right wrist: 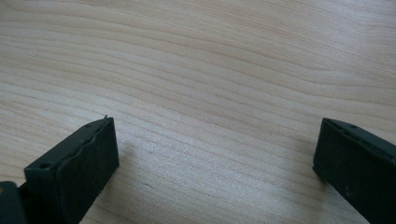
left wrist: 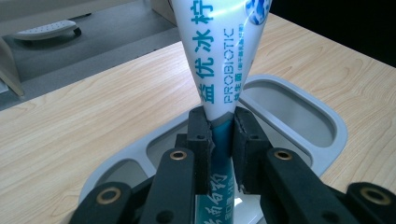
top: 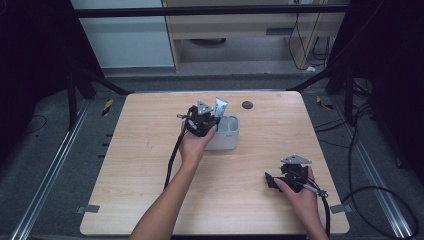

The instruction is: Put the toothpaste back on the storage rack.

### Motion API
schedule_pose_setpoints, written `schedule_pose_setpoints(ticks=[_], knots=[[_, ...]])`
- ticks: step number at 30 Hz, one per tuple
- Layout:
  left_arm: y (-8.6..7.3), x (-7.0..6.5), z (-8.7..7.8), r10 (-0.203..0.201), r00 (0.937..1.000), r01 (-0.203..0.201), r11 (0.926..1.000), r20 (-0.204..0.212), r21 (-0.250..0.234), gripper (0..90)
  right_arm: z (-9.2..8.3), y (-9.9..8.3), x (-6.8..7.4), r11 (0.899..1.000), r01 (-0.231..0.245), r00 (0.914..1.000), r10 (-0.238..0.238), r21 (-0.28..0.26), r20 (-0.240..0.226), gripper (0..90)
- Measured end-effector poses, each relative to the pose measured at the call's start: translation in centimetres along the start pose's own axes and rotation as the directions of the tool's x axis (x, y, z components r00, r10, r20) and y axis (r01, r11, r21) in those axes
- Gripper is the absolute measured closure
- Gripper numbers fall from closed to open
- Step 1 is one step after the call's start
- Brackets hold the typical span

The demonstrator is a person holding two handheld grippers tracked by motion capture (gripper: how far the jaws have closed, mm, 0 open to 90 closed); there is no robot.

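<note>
Holder (top: 226, 136) stands on the table (top: 150, 150) behind centre; tube (top: 220, 107) rises upright from its left compartment, left gripper (top: 202, 120) beside it; right gripper (top: 272, 181) lies well apart, front right.

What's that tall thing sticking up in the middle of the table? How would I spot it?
Start at the wooden table, then find the grey two-compartment holder near its far middle. Rising from it is a toothpaste tube, pinched by the left claw. It is white and teal with "PROBIOTIC" printed on it, the table's one upright printed item.
</note>
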State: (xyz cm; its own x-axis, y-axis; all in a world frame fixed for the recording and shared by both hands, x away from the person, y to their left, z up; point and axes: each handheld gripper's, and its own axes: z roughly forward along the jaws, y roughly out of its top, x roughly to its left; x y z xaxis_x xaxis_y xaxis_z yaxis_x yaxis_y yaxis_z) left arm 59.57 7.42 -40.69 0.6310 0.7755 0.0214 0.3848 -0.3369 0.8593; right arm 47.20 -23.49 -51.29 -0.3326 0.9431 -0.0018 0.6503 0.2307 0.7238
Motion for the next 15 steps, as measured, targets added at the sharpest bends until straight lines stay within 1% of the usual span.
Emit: schedule_pose_setpoints(ticks=[4,15], knots=[[-0.07,-0.05,0.15,0.006,1.0,-0.006,1.0,0.003,0.005,78.4,-0.01,0.0,0.01,1.0,0.0,1.0,0.0,0.0,-0.001,0.4],[-0.26,-0.02,0.35,-0.001,0.9999,0.001,0.9999,0.01,0.016,78.3,-0.01,0.0,0.01,1.0,-0.002,1.0,0.002,0.001,-0.001,0.4]])
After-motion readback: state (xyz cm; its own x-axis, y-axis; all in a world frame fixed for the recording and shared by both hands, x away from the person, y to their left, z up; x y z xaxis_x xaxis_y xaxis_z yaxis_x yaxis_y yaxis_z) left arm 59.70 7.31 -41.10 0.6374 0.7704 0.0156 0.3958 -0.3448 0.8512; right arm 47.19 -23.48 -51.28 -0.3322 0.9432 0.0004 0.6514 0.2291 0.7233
